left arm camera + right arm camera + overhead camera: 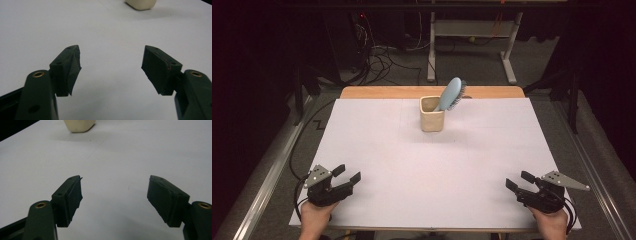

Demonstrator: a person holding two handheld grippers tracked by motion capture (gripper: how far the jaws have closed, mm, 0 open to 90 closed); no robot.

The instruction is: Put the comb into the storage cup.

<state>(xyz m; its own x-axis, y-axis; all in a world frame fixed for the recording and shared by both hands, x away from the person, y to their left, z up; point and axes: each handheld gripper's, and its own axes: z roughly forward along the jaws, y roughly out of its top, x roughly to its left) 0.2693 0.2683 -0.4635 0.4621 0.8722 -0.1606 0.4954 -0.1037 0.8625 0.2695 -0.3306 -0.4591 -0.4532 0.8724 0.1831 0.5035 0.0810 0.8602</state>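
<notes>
High view: brush (452, 93) leans in cup (432, 114).

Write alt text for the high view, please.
A square cream ceramic cup holding a light blue plastic hairbrush stands at the far middle of a white table. Near the front corners, the left gripper and right gripper rest open and empty.
</notes>
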